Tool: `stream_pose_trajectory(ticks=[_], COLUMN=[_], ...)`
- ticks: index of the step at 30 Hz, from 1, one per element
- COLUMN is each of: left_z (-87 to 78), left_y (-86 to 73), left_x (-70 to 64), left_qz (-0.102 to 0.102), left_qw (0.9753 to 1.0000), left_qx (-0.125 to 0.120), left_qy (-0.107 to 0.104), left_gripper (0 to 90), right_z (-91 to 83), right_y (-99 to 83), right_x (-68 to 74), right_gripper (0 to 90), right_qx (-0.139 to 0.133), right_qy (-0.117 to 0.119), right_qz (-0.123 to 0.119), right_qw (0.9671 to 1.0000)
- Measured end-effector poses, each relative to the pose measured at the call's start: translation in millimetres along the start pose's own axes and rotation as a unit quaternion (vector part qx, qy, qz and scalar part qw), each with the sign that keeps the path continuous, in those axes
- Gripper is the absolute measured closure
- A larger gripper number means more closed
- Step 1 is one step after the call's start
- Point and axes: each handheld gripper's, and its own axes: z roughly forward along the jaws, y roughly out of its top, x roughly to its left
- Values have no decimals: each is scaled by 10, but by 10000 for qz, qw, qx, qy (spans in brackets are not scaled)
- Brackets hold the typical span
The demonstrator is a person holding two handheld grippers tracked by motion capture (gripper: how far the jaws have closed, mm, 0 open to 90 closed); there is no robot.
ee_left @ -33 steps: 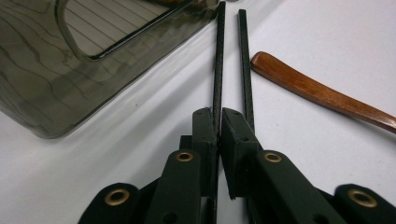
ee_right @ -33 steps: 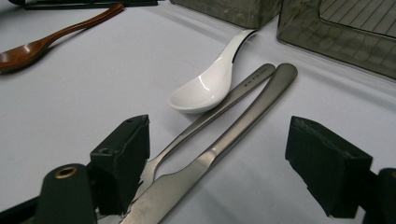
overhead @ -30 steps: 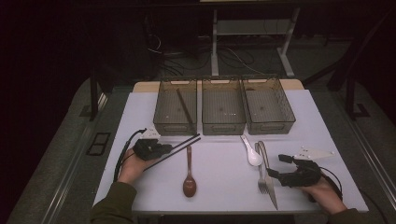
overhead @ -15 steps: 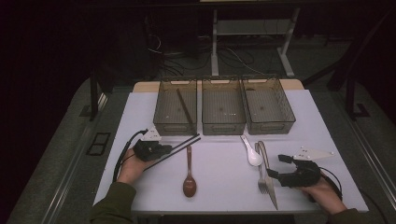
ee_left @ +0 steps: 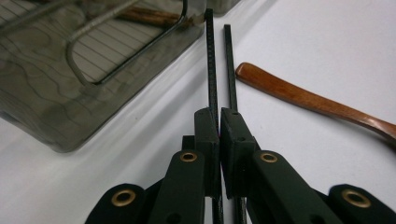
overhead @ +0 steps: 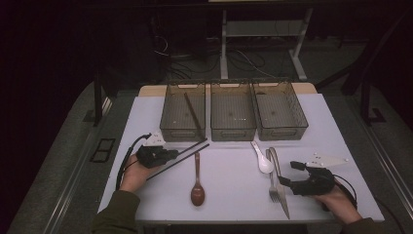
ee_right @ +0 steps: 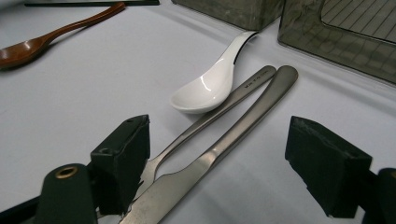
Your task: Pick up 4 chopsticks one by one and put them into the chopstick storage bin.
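My left gripper (overhead: 171, 155) (ee_left: 219, 116) rests at the table's left, shut on a pair of black chopsticks (overhead: 192, 148) (ee_left: 212, 65). Their tips point toward the front of the left bin (overhead: 168, 122) (ee_left: 56, 93), which holds a brown chopstick (overhead: 194, 116) (ee_left: 149, 16). A wooden spoon (overhead: 197, 183) (ee_left: 308, 99) (ee_right: 42, 42) lies just right of them. My right gripper (overhead: 288, 174) (ee_right: 224, 161) stands open at the front right, low over the table. Its jaws straddle the lower ends of a steel fork (overhead: 272, 183) (ee_right: 219, 109) and knife (overhead: 281, 187) (ee_right: 247, 128). A white ceramic spoon (overhead: 263, 160) (ee_right: 210, 84) lies beyond them.
Three dark see-through bins stand in a row at the back; the middle bin (overhead: 233, 131) and right bin (overhead: 299, 114) (ee_right: 336, 42) look bare inside. The white table (overhead: 234, 195) ends close in front of both hands.
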Motion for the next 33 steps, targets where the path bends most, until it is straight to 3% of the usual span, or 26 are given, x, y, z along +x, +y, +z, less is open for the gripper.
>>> stream_pose_trajectory(ticks=[2, 11, 33], left_z=[-21, -133, -348], left_y=[1, 40, 343], left_x=[-20, -100, -240], left_qz=[-75, 42, -300], left_qw=[10000, 9999, 9986], left_qx=[-49, -101, -439], left_qy=[-11, -74, 33], left_gripper=[849, 849, 849], right_z=[-1, -5, 8], right_y=[1, 4, 11], right_x=[-1, 3, 25], right_gripper=[217, 217, 170], right_qx=[-8, -15, -81], right_qy=[-3, -6, 6], right_qz=[-10, -15, -24], right_qw=[10000, 10000, 10000])
